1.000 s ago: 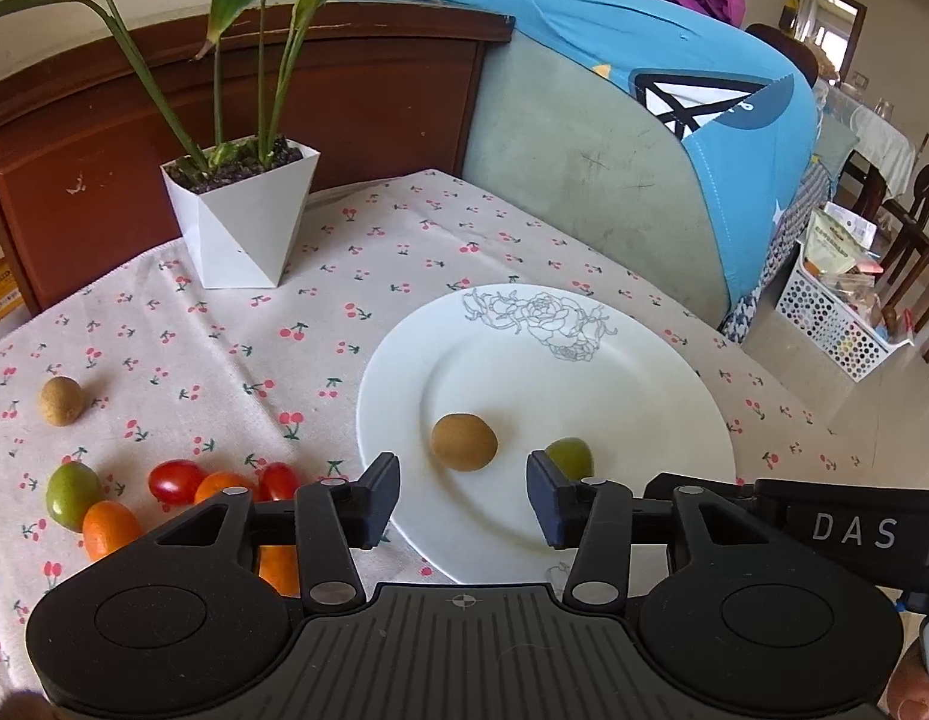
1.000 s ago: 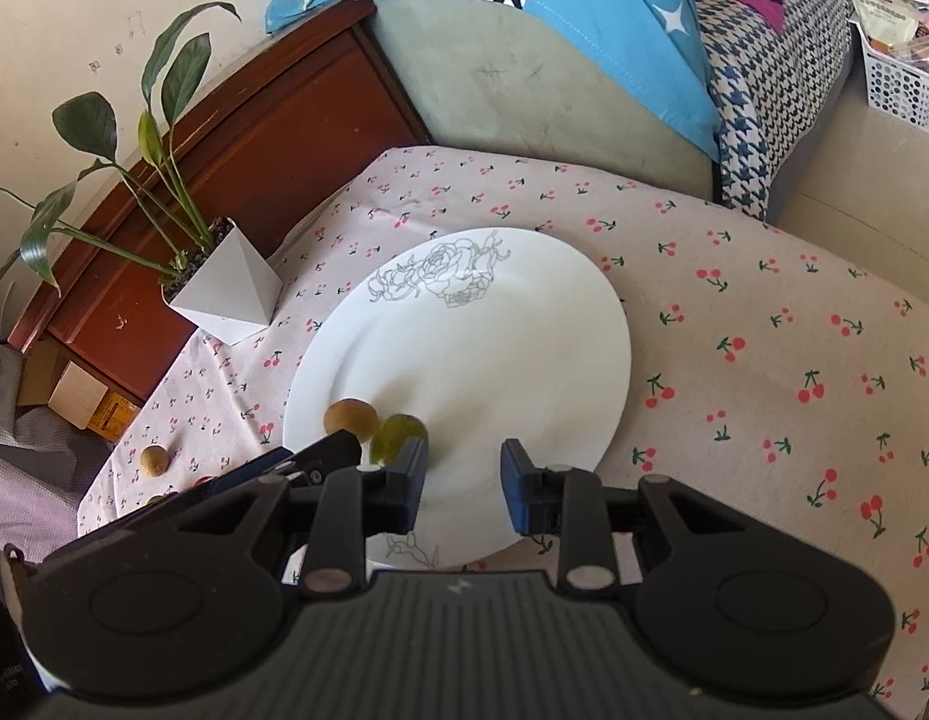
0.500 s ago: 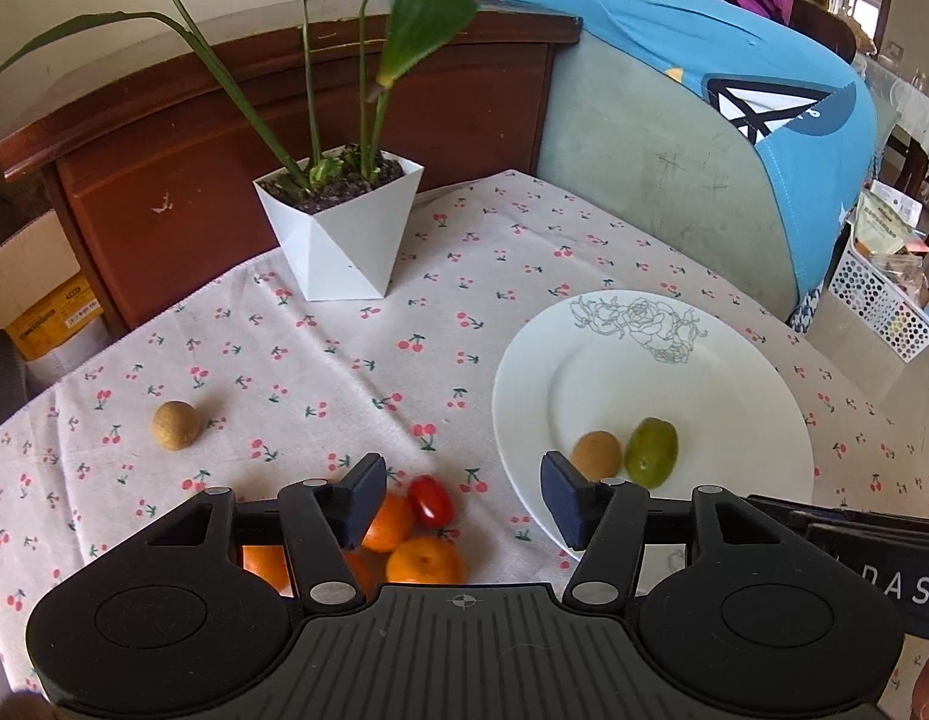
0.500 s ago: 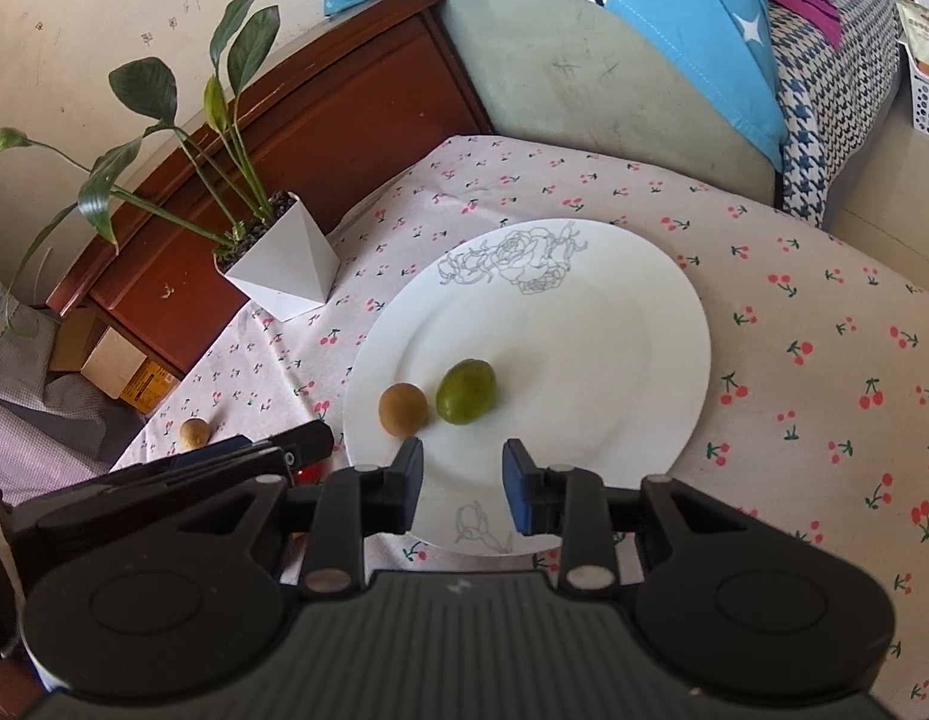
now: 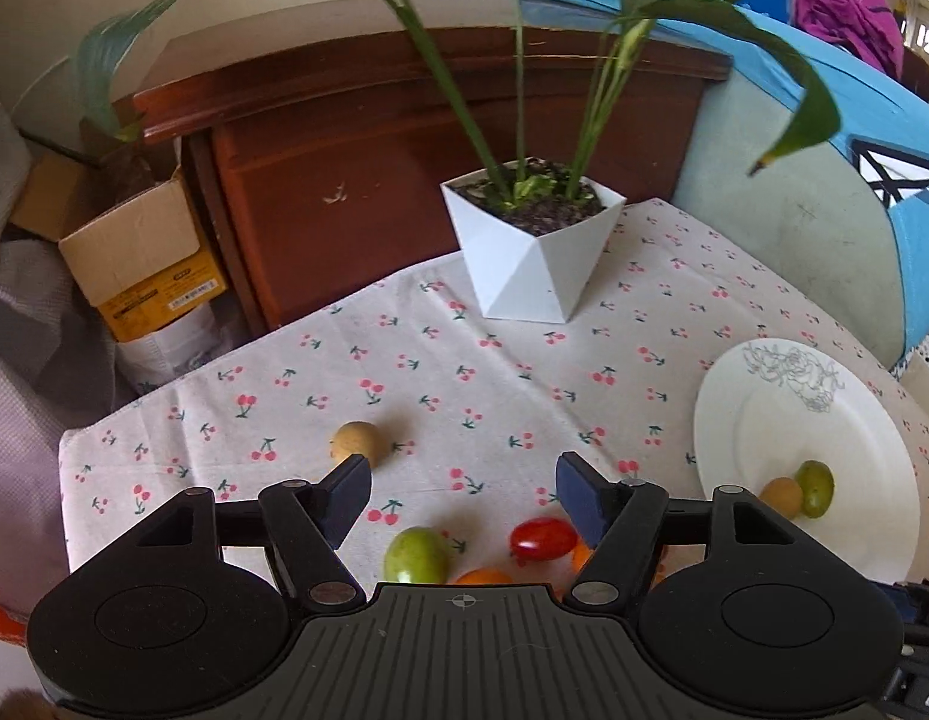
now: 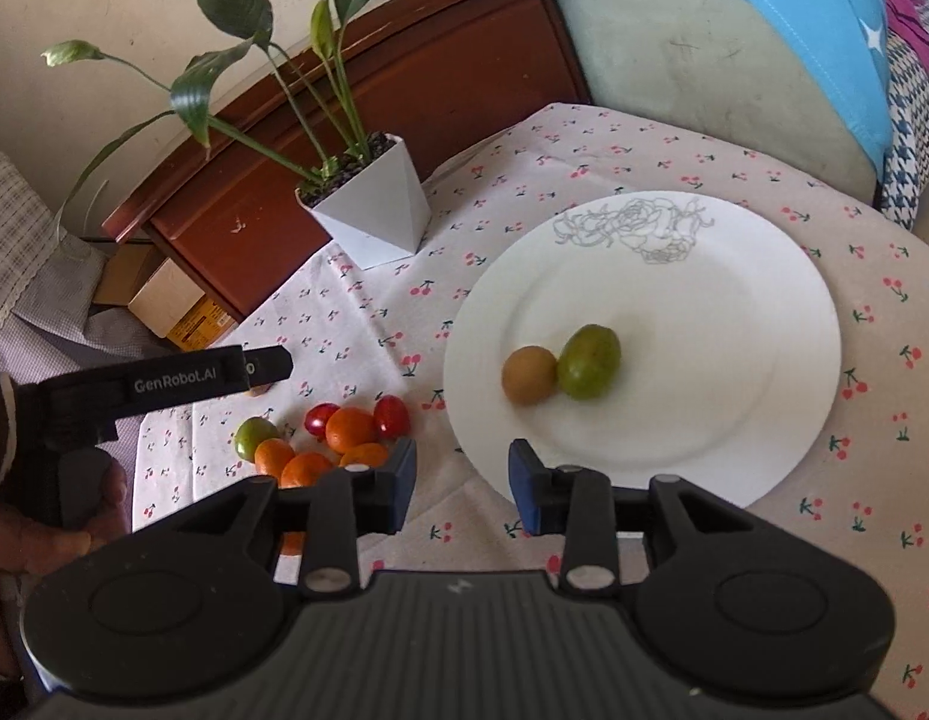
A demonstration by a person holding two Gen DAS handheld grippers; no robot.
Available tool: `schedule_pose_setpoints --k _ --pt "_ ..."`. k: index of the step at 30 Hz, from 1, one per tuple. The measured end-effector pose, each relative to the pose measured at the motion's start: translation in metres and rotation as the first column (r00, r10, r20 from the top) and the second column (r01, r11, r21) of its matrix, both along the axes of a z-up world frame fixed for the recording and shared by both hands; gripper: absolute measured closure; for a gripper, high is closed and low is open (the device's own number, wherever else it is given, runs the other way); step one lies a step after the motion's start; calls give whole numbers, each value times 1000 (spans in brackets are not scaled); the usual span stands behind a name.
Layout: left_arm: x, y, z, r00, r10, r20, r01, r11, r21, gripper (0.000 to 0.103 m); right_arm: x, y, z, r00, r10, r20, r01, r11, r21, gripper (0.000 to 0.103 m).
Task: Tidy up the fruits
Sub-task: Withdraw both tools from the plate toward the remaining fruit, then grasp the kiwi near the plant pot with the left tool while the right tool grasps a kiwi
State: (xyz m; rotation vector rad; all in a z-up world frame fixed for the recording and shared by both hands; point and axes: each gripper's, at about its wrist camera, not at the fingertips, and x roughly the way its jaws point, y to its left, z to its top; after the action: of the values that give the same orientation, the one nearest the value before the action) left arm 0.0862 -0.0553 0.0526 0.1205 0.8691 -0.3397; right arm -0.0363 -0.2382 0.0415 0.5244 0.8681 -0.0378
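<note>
A white plate [image 6: 734, 312] [image 5: 764, 420] holds a brown fruit [image 6: 528, 374] [image 5: 782, 497] and a green fruit [image 6: 588, 362] [image 5: 817, 487]. Left of the plate lies a heap of oranges [image 6: 350, 427], red tomatoes [image 6: 392, 415] [image 5: 542, 539] and one green fruit [image 6: 254, 437] [image 5: 416, 555]. A lone tan fruit [image 5: 357, 443] rests farther off on the cloth. My left gripper [image 5: 461, 495] hangs over the heap, its jaws opening and nothing between them. My right gripper [image 6: 461, 483] hovers at the plate's near-left rim, jaws opening a little, also empty.
A white pot with a leafy plant [image 5: 533, 246] [image 6: 374, 207] stands at the table's back edge. Behind it are a brown wooden cabinet [image 5: 374, 192], a cardboard box [image 5: 134, 246] and a sofa with blue cloth [image 6: 764, 12]. A hand [image 6: 56, 516] holds the left gripper's handle.
The left gripper swung left from the plate to over the fruit heap and opened wider. The right gripper drew back off the plate, leaving the green fruit beside the brown one, and opened slightly.
</note>
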Motion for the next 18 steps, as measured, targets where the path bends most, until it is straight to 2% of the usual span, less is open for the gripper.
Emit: schedule_pose_setpoints --k 8,18 --pt "22 33 -11 999 52 -2 -52 998 -28 38 8 35 -7 991 135 13 -135 991 17 67" --pt "39 52 -27 997 68 -38 -71 995 -70 41 16 55 -17 980 200 -9 -200 980 5 68"
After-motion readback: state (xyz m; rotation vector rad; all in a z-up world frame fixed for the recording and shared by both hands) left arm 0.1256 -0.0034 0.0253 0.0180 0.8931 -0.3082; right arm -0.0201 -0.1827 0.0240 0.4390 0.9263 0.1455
